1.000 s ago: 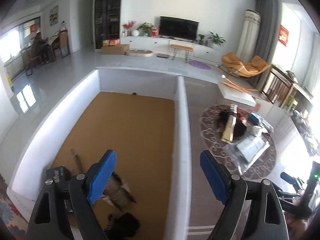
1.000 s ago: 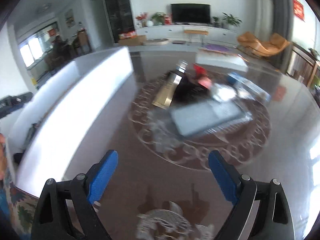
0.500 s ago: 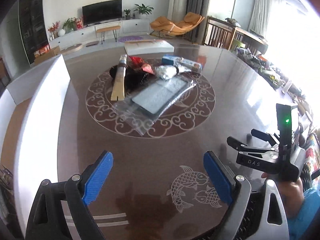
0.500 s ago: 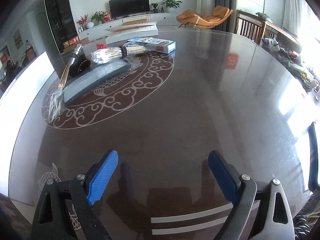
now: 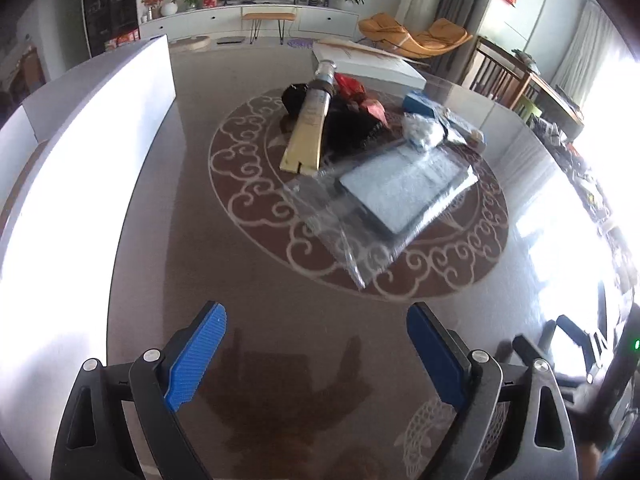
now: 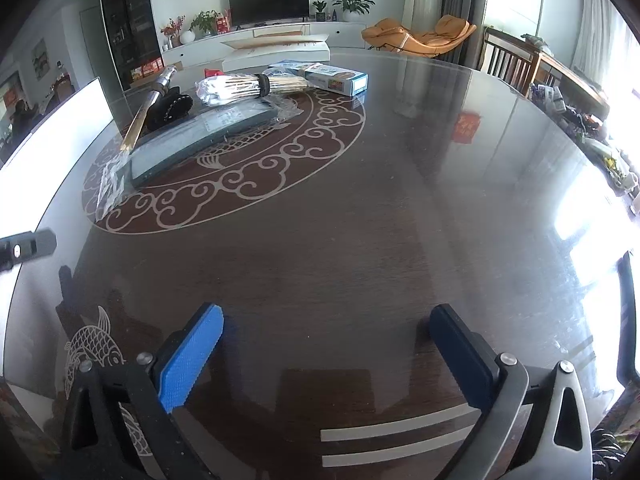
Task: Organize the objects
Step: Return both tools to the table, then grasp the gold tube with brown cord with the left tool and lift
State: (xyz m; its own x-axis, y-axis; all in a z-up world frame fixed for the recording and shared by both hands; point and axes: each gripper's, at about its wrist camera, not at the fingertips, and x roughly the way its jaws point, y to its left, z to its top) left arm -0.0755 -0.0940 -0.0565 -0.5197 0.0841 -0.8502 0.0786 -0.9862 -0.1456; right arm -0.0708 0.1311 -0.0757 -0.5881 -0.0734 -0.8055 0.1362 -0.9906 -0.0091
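A pile of objects lies at the middle of the round dark table (image 5: 248, 280). It holds a flat grey pad in a clear plastic bag (image 5: 396, 196), a gold tube (image 5: 310, 128), a black item (image 5: 352, 124), a red packet (image 5: 360, 92) and a blue-white box (image 5: 440, 114). The right wrist view shows the bagged pad (image 6: 200, 136), the gold tube (image 6: 146, 114), a bundle of sticks (image 6: 248, 86) and the box (image 6: 332, 76). My left gripper (image 5: 316, 344) is open and empty, short of the pile. My right gripper (image 6: 326, 344) is open and empty, over bare table.
A white-walled box (image 5: 92, 168) stands on the table's left side, also in the right wrist view (image 6: 52, 128). A white flat board (image 5: 368, 62) lies behind the pile. Chairs and clutter stand past the table's right edge (image 6: 568, 108).
My left gripper has swung from over the white box to face the pile and come closer to it. My right gripper has turned from close by the pile to over bare table, right of it.
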